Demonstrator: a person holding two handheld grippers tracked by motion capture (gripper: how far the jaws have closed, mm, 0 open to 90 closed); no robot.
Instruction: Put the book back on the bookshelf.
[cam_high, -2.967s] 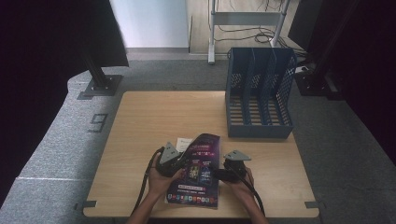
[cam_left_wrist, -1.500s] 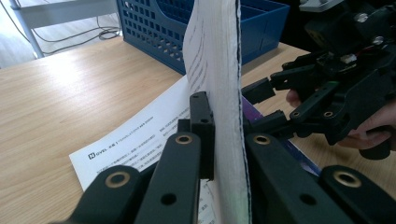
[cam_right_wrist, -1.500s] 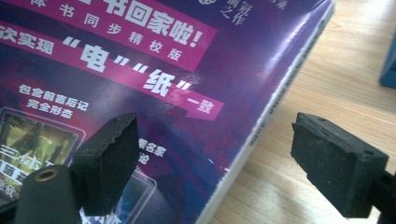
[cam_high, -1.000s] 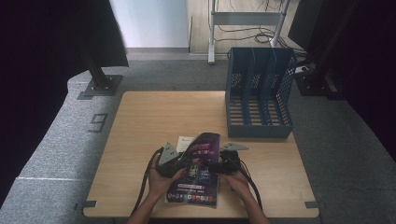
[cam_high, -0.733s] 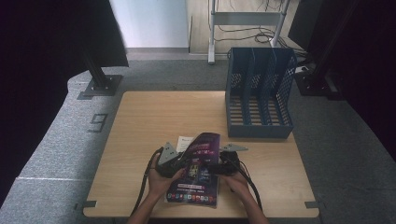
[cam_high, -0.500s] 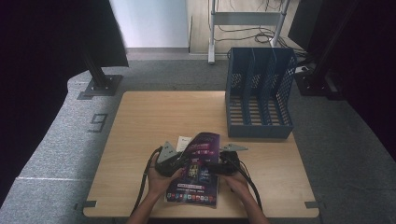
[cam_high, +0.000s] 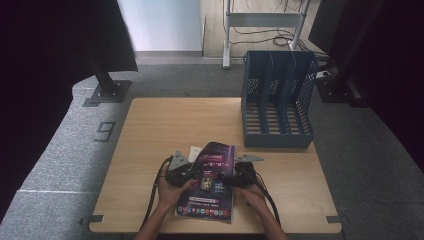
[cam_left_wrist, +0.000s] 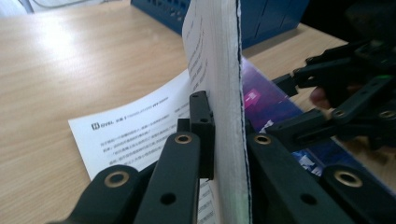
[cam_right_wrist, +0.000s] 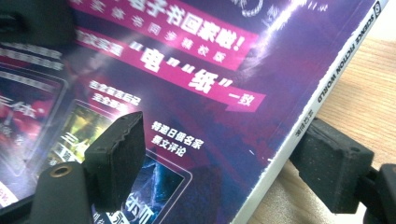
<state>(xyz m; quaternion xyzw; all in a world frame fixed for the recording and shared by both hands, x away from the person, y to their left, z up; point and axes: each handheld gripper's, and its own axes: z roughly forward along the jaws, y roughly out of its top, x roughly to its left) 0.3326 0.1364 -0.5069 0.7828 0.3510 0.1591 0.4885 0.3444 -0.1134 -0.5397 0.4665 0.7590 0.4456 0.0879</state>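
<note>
A purple magazine (cam_high: 210, 185) lies tilted near the table's front edge, held between both hands. My left gripper (cam_high: 186, 173) is shut on its left edge. In the left gripper view the white page block (cam_left_wrist: 224, 70) stands upright between the pads (cam_left_wrist: 201, 126), and the glossy cover (cam_left_wrist: 261, 98) faces away to the right. My right gripper (cam_high: 232, 179) sits at the magazine's right side. In the right gripper view its jaws stand wide, one pad (cam_right_wrist: 114, 158) over the cover (cam_right_wrist: 196, 84) and the other beyond the spine, with the spine edge between them.
A printed white sheet (cam_left_wrist: 130, 135) lies flat on the table under the magazine's left part and shows as the sheet (cam_high: 194, 151) from above. A blue slotted file rack (cam_high: 277, 100) stands at the back right. Bare wooden tabletop (cam_high: 175, 125) lies behind the hands.
My left gripper has sunk a little with the magazine's left edge. The right gripper has stayed put.
</note>
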